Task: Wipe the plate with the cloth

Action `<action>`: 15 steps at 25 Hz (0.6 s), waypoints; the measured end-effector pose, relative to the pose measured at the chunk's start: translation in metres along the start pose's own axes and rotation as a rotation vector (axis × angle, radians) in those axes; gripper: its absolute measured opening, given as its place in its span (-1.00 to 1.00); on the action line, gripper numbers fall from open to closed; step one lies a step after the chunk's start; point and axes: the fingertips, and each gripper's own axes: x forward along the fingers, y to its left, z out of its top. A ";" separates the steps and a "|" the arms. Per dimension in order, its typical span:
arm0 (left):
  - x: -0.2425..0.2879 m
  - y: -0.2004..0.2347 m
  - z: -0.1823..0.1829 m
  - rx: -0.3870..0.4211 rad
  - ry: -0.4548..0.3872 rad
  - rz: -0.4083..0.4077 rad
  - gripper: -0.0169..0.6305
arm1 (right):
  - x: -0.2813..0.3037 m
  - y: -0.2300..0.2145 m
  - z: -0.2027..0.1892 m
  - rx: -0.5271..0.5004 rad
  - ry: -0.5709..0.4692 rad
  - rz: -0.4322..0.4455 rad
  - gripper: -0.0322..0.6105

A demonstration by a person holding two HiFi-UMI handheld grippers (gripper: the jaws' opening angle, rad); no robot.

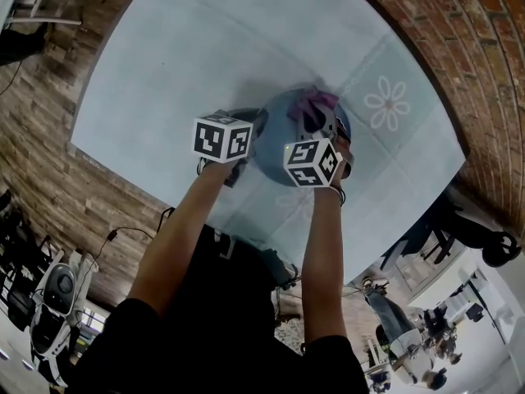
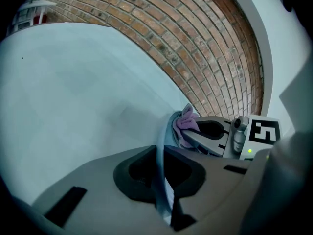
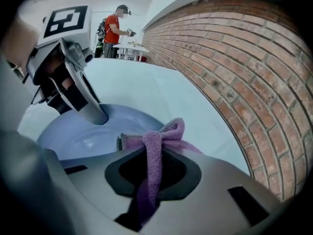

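Plate rim point(image 2: 167, 133) is pinched tight in the left claw point(image 2: 164, 153). Right claw point(image 3: 154, 153) squeezes the purple cloth point(image 3: 168, 131), which touches the plate just ahead of it; marker cubes point(image 1: 221, 138) hide both claws' tips from above

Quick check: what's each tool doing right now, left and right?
Left tool: closed on the rim of the plate.
Right tool: closed on the purple cloth.

It looks like a lab or workroom rather than a home. A brick wall point(image 3: 234, 58) and wood floor point(image 1: 49, 162) surround a covered table point(image 1: 205, 56), a person point(image 3: 115, 26) stands at far desks point(image 3: 131, 47), and gear point(image 1: 51, 302) is parked on the floor.
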 end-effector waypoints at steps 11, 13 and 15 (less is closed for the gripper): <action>0.000 0.001 -0.001 -0.002 0.001 -0.001 -0.81 | -0.020 0.041 -0.010 -0.002 0.020 0.052 -0.69; -0.001 0.001 -0.002 -0.004 0.002 -0.001 -0.81 | -0.026 0.053 -0.011 -0.013 0.024 0.076 -0.69; -0.001 0.001 -0.002 -0.006 0.003 -0.002 -0.81 | -0.031 0.066 -0.013 -0.024 0.027 0.099 -0.69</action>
